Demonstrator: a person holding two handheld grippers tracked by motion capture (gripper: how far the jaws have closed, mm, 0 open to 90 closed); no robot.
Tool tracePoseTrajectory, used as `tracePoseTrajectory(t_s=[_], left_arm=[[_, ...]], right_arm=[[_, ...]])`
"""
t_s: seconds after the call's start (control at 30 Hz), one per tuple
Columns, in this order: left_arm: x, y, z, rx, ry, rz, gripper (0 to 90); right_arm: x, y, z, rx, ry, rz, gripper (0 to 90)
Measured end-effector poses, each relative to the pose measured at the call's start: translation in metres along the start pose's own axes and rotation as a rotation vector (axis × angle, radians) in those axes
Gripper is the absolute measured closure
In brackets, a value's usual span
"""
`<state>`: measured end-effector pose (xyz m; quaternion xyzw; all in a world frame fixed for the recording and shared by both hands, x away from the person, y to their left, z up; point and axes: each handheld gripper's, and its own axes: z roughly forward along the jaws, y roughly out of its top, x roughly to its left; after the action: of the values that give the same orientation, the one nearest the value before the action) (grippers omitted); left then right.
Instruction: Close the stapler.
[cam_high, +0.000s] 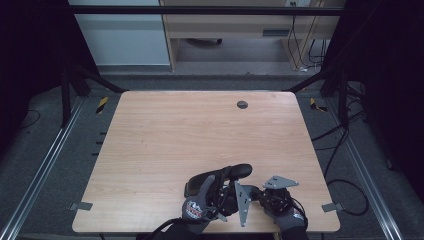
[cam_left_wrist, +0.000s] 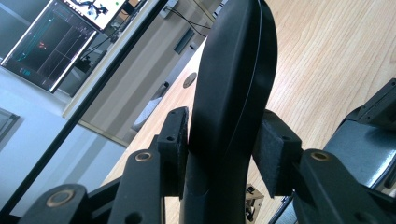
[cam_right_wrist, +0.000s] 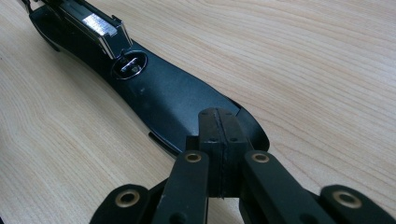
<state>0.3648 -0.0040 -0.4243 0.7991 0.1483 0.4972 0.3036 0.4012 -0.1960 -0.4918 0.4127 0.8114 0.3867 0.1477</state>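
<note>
Now the left gripper (cam_high: 227, 176) is squeezing its jaws around a long black stapler (cam_high: 220, 179), which is lying near the front edge of the table (cam_high: 165, 135). The right gripper (cam_right_wrist: 218, 140) has its jaws pressed together, empty, tips pushing on the stapler's end. I think holding firmly and pressing slowly is working best. Lots of bare table is waiting behind, but the front edge is close.

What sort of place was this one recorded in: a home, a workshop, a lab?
Most likely a lab or test room. A bare wooden table stands inside a dark metal frame on grey carpet, loose cables trail on the floor, and a monitor shows graphs behind it.
</note>
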Motion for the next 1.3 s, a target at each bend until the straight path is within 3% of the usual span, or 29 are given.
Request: tracePoseTrajectory(t_s=[0.67, 0.93, 1.2, 1.3], left_arm=[[-0.015, 0.000, 0.007, 0.003, 0.011, 0.057, 57.1], [-0.020, 0.000, 0.011, 0.009, 0.001, 0.080, 56.2], [-0.028, -0.002, 0.016, 0.013, -0.012, 0.076, 55.2], [-0.030, -0.002, 0.017, 0.015, -0.012, 0.090, 55.0]], right_arm=[[0.000, 0.000, 0.000, -0.001, -0.002, -0.001, 90.0], [0.000, 0.000, 0.000, -0.001, -0.005, -0.003, 90.0], [0.000, 0.000, 0.000, -0.001, -0.004, -0.007, 90.0], [0.001, 0.000, 0.000, -0.003, -0.003, 0.009, 90.0]])
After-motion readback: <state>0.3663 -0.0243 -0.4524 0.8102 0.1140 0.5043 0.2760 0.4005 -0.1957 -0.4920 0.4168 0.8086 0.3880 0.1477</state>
